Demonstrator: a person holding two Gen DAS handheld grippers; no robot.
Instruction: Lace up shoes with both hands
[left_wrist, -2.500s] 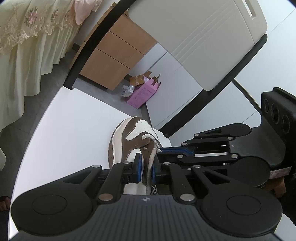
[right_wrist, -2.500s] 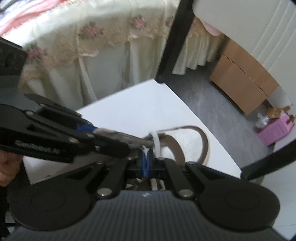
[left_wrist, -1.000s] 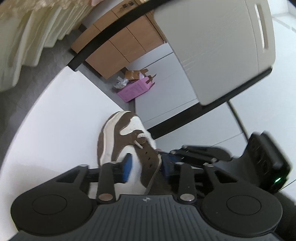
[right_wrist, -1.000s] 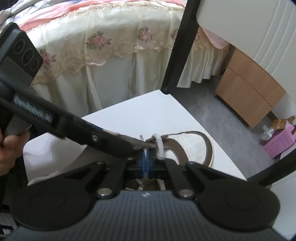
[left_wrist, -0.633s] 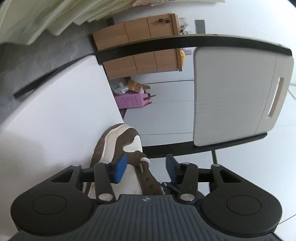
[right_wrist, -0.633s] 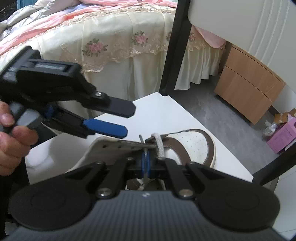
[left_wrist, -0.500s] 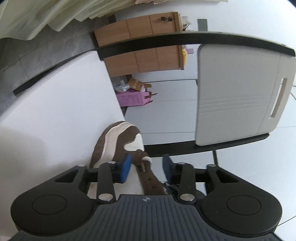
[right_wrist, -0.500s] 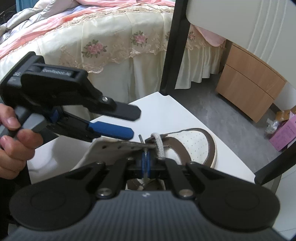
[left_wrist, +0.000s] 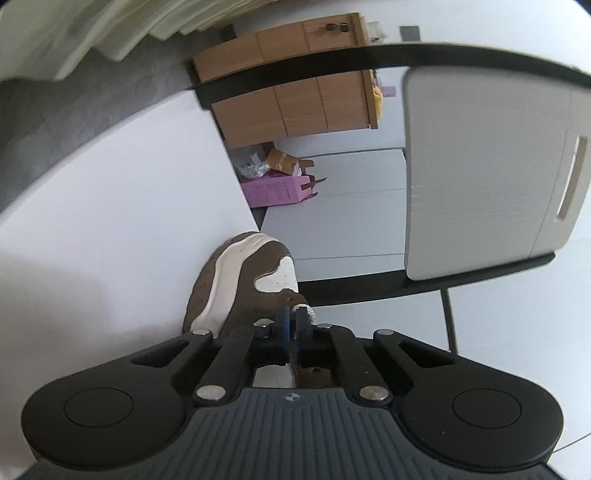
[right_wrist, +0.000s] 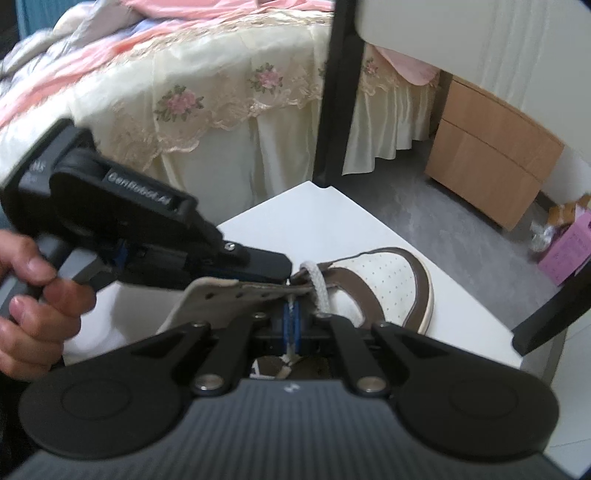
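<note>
The shoe (right_wrist: 384, 284), brown and white, lies on the white table (right_wrist: 332, 225) with its toe near the edge. The right gripper (right_wrist: 291, 325) pinches the white lace (right_wrist: 319, 291) by the eyelets. The left gripper (left_wrist: 291, 325), jaws just closed, clamps the brown eyelet flap (left_wrist: 273, 310).

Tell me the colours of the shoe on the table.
The shoe is brown and off-white, with a perforated white toe; the right wrist view shows it best.

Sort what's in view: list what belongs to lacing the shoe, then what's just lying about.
Belongs to the job:
- shoe
- white lace
- left gripper, shut at the lace tip
- right gripper, shut on the lace

Just lying about:
- pink box
- wooden drawers
- bed
- chair
</note>
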